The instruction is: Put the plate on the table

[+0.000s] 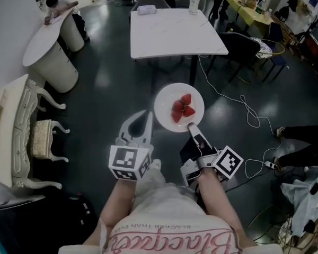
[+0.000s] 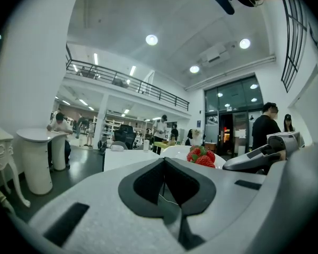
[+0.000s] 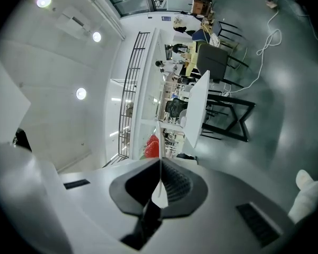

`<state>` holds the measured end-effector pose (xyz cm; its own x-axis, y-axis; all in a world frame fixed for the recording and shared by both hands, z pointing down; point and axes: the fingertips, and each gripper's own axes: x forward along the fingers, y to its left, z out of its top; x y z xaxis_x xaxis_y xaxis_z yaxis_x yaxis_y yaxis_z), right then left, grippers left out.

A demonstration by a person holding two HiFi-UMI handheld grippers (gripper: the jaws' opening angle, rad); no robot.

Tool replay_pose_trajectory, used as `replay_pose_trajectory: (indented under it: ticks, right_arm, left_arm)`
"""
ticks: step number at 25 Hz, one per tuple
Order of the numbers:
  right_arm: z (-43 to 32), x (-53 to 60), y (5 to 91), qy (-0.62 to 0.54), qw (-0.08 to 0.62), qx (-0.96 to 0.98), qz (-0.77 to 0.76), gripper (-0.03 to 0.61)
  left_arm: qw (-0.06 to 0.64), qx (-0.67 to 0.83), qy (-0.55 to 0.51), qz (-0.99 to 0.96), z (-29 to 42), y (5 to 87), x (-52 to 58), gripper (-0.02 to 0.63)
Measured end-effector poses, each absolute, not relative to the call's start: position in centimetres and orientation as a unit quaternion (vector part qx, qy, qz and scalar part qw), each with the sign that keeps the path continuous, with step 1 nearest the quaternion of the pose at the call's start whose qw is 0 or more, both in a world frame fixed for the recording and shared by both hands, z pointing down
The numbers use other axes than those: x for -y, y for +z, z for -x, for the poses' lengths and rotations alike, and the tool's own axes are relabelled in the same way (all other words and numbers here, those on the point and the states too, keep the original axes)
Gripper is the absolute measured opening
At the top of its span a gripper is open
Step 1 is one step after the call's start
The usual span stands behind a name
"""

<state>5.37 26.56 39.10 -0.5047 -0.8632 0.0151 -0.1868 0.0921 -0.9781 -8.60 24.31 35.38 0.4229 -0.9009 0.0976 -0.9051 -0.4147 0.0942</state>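
A white plate (image 1: 169, 102) carrying red strawberries (image 1: 182, 109) hangs in the air above the dark floor. My right gripper (image 1: 190, 126) is shut on its near rim. In the right gripper view the plate (image 3: 159, 168) shows edge-on as a thin white line between the jaws, with the strawberries (image 3: 152, 147) behind it. My left gripper (image 1: 148, 114) is shut and empty, just left of the plate. In the left gripper view the strawberries (image 2: 201, 156) sit to the right of its tips (image 2: 164, 160). The white square table (image 1: 175, 33) stands ahead, beyond the plate.
A cup (image 1: 194, 4) and a small white object (image 1: 146, 9) sit at the table's far edge. Dark chairs (image 1: 238, 49) stand to its right. Cables (image 1: 244, 107) trail across the floor. A round white table (image 1: 45, 44) and an ornate white chair (image 1: 16, 134) are at left.
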Motion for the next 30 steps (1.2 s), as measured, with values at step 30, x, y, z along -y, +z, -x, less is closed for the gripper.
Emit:
replay_pose_trajectory:
  ticks: [30]
  right_arm:
    - [-2.3, -5.1, 40.3, -0.547, 0.318, -0.652, 0.418, 0.009]
  left_arm:
    - [0.080, 0.511, 0.019, -0.856, 12.4, 37.0, -2.2, 0.005]
